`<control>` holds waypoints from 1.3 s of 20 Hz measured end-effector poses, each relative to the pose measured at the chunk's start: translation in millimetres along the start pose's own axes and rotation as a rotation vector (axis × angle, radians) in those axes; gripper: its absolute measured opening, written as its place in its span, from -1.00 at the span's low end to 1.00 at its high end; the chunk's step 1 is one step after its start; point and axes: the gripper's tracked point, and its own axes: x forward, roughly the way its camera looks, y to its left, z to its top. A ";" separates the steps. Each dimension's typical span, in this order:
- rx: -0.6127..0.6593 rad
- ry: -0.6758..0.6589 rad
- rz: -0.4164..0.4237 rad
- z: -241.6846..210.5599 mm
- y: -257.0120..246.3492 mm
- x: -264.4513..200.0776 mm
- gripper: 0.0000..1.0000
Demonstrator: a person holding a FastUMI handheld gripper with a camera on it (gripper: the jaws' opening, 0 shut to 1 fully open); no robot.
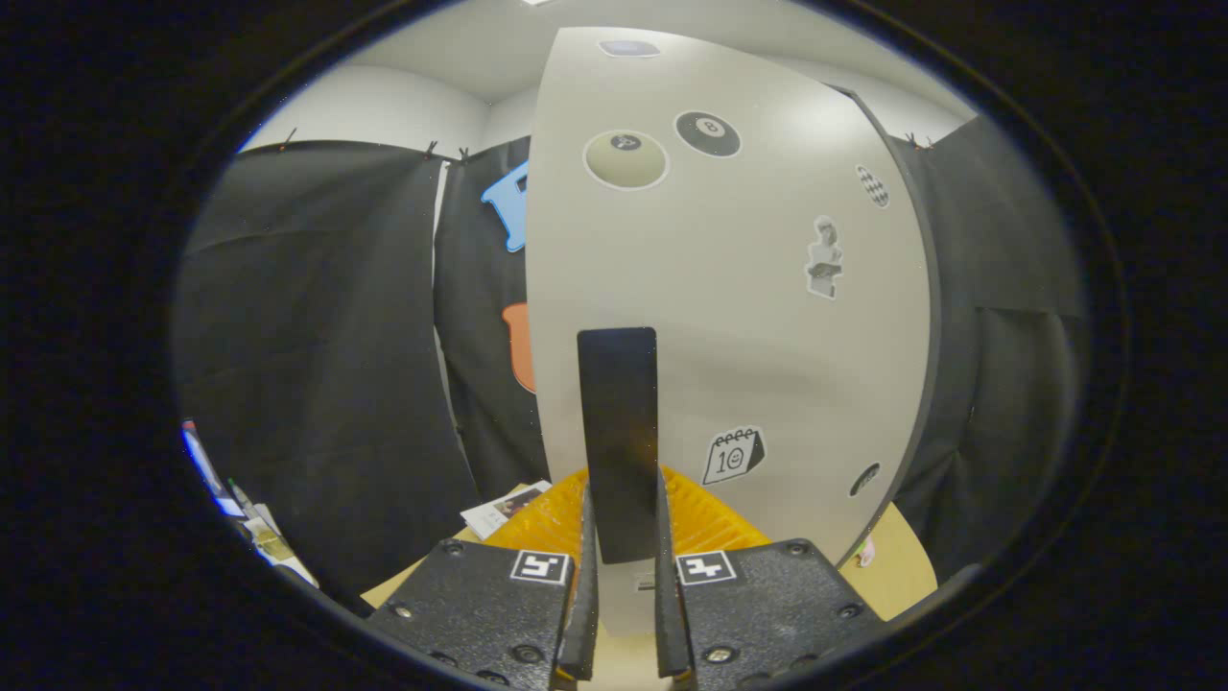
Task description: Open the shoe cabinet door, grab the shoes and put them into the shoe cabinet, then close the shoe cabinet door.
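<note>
A: Door (pixel 767 317), pale, stickered, curving wide ahead of the gripper (pixel 622 576); booth cloth hangs behind it on both sides. What carries it?

B: Handle (pixel 619 441), a dark upright bar on the door face. Its lower end sits between the two fingers (pixel 586 595), which stand narrowly apart and appear closed onto the bar from either side. The hold looks firm, though contact at the pads is partly hidden.

A: Is the door open or shut?

B: Its left edge stands free against the cloth, so it seems at least partly swung; the cabinet body is hidden behind it. The scene fits either pulling the door open or pushing it closed.

A: How is the step done well?

B: Keep the bar centred between the fingers and move along the hinge arc, not in a straight line, so the bar does not twist out. A steady squeeze matters; the bar is smooth and may slip.

A: And the shoes?

B: Not identifiable. An orange ribbed surface (pixel 710 518) lies below the door on a tan tabletop (pixel 902 566), with papers (pixel 504 509) beside it.
</note>
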 end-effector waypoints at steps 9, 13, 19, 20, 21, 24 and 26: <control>0.014 -0.013 -0.111 -8.2 -46.6 -75.6 -0.49; -0.007 -0.015 -0.170 -8.9 -70.3 -97.3 -0.58; -0.017 -0.017 -0.274 -9.8 -109.8 -119.5 -0.69; -0.026 -0.012 -0.302 -8.8 -119.2 -120.9 -0.69; -0.016 -0.013 -0.329 -9.6 -128.8 -122.8 -0.73; 0.057 -0.023 -0.359 -10.3 -154.0 -132.0 -0.84; 0.046 -0.004 -0.379 -11.0 -170.2 -137.4 -0.90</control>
